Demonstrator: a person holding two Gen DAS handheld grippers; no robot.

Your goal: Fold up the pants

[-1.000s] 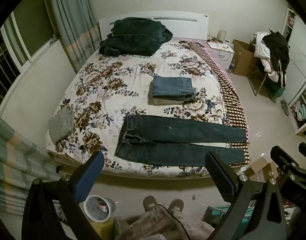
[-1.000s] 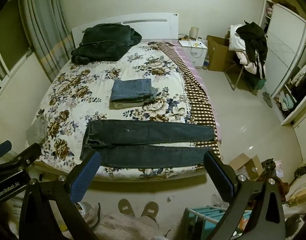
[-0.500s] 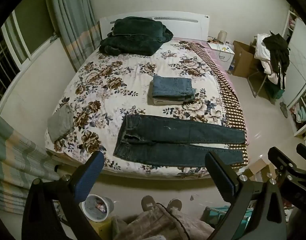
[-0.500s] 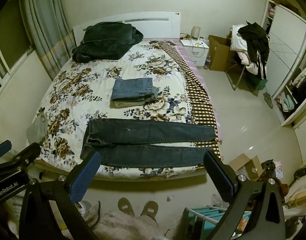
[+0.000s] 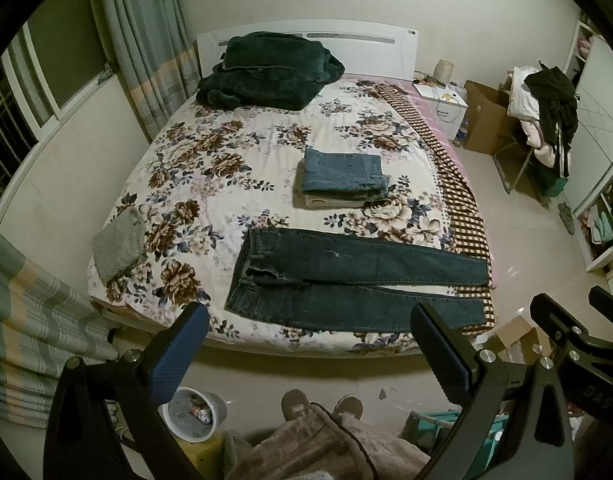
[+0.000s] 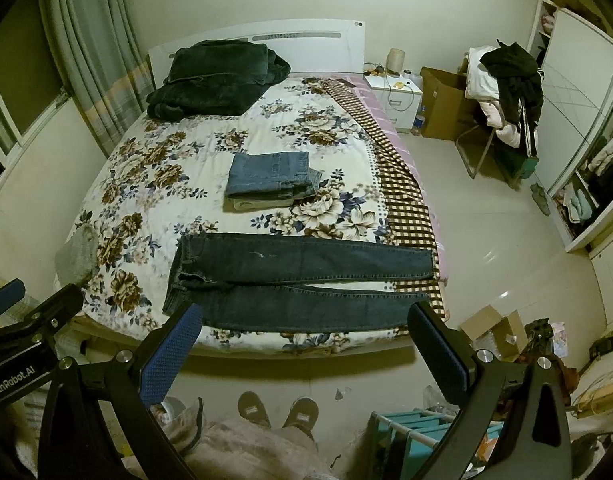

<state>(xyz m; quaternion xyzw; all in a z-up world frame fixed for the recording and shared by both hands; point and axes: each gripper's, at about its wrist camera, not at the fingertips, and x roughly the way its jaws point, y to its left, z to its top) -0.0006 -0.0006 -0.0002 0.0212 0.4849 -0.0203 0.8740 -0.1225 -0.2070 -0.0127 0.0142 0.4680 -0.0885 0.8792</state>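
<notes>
Dark blue jeans (image 5: 346, 280) lie spread flat across the near end of the floral bed (image 5: 226, 160), waist to the left, legs to the right; they also show in the right wrist view (image 6: 298, 280). My left gripper (image 5: 310, 344) is open and empty, held above the floor short of the bed's near edge. My right gripper (image 6: 306, 344) is open and empty at about the same height. The right gripper's body shows at the right edge of the left wrist view.
A folded stack of light blue jeans (image 5: 342, 178) sits mid-bed. A dark green blanket (image 5: 266, 72) lies at the headboard, a grey cloth (image 5: 118, 244) at the bed's left edge. A small bin (image 5: 194, 412), cardboard boxes (image 6: 494, 332) and a rack (image 6: 410, 432) stand on the floor.
Both views have shifted slightly; the bed and jeans sit a little higher and closer in frame. Both grippers stay open.
</notes>
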